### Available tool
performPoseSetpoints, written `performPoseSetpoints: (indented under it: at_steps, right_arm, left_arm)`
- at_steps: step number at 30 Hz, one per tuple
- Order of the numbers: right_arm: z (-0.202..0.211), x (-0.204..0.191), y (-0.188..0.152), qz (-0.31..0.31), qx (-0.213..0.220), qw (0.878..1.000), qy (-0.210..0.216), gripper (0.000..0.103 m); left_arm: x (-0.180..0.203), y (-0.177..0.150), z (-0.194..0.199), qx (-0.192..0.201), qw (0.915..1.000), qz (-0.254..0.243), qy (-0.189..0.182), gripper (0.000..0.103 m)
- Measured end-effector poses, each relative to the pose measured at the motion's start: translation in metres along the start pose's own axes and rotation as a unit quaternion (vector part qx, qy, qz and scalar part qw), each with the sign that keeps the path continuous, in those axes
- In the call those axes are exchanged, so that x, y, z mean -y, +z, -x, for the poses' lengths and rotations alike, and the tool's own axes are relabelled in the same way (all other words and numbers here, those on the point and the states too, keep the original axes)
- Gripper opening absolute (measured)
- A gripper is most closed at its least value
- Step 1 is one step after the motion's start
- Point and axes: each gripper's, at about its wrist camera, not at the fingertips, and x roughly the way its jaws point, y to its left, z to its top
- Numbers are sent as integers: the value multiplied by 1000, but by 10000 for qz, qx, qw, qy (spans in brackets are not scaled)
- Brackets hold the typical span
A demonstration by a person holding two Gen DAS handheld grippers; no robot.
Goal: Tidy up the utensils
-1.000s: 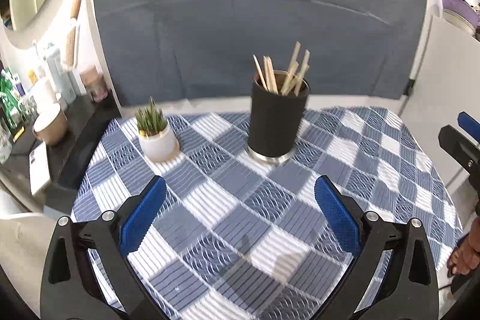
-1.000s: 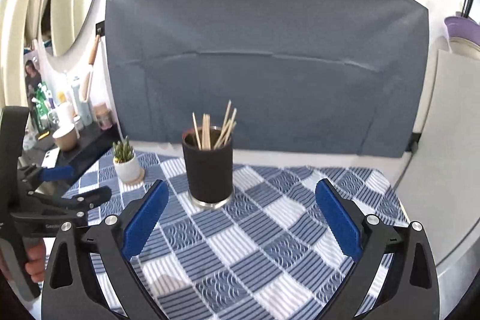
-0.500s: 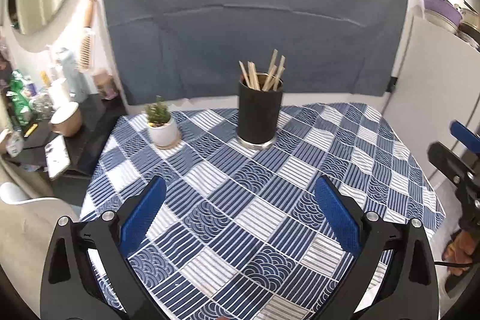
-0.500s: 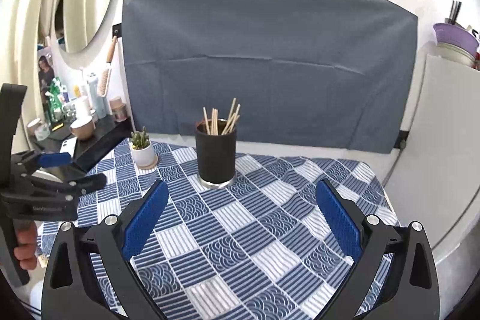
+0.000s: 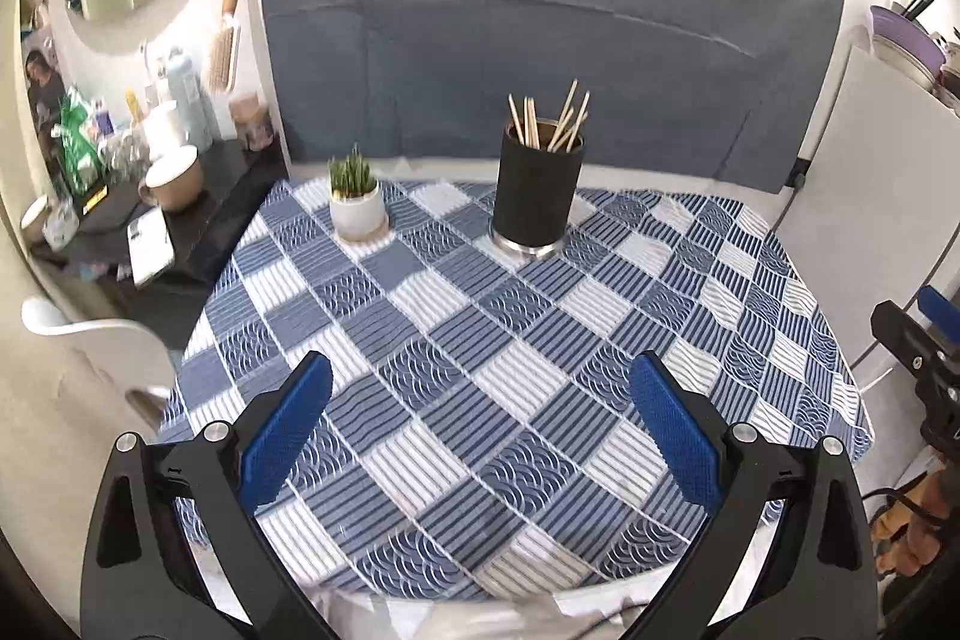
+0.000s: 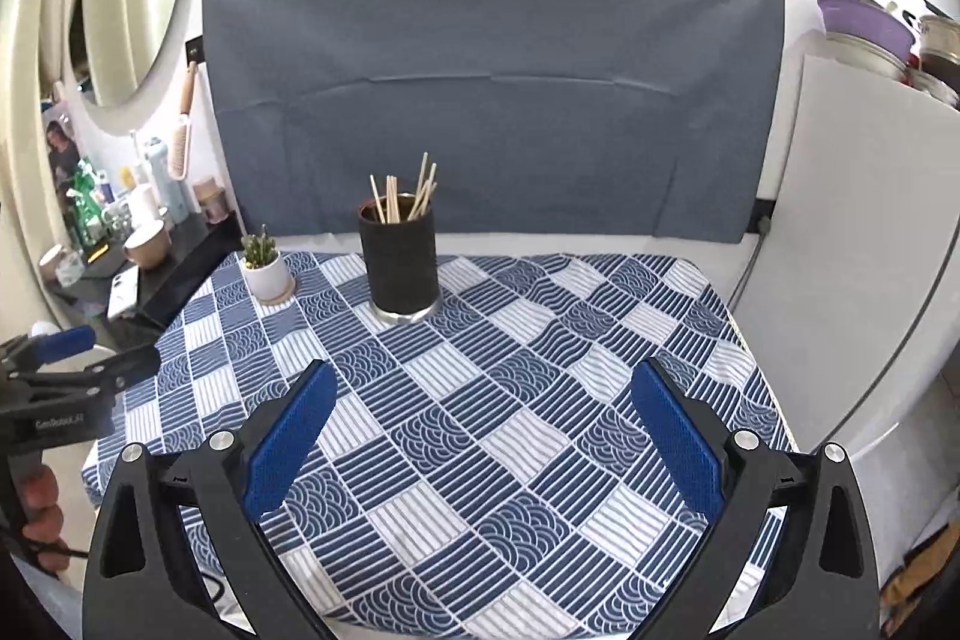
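Observation:
A black cylindrical holder (image 5: 537,196) (image 6: 399,268) stands upright at the far middle of the table with several wooden chopsticks (image 5: 549,118) (image 6: 405,193) sticking out of it. My left gripper (image 5: 480,424) is open and empty, above the near edge of the table. It also shows at the left edge of the right wrist view (image 6: 78,358). My right gripper (image 6: 480,427) is open and empty, above the near part of the table. Part of it shows at the right edge of the left wrist view (image 5: 918,334).
The table has a blue and white checked cloth (image 5: 540,352) (image 6: 510,400). A small plant in a white pot (image 5: 357,208) (image 6: 264,268) stands left of the holder. A dark side shelf (image 5: 120,220) with cups and bottles is at the left. A white cabinet (image 6: 870,250) is at the right.
Both grippers have pulled back and up from the table, so the holder looks smaller and farther and the near table edge shows. Both stay open and empty.

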Motion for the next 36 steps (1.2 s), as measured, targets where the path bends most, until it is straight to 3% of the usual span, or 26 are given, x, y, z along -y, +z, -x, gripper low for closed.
performPoseSetpoints:
  at_steps: [3,6,12,24,36]
  right_arm:
    - [4,0,-2,-76,-2,9999,79,95]
    - [10,-3,-6,-51,47,9999,83,95]
    - [12,-5,-12,-246,-115,9992,291,95]
    - [23,-7,-8,134,54,9996,-261,95]
    - [20,0,-15,152,21,9993,-354,95]
  left_arm:
    - [0,-1,4,-30,10000,24,-80,97]
    - [8,-3,12,148,9992,-275,258,97]
    - [10,-2,20,100,9987,-384,328,97]
    - [18,1,20,100,9962,-569,644,97]
    - [23,1,14,21,9966,-540,628,97]
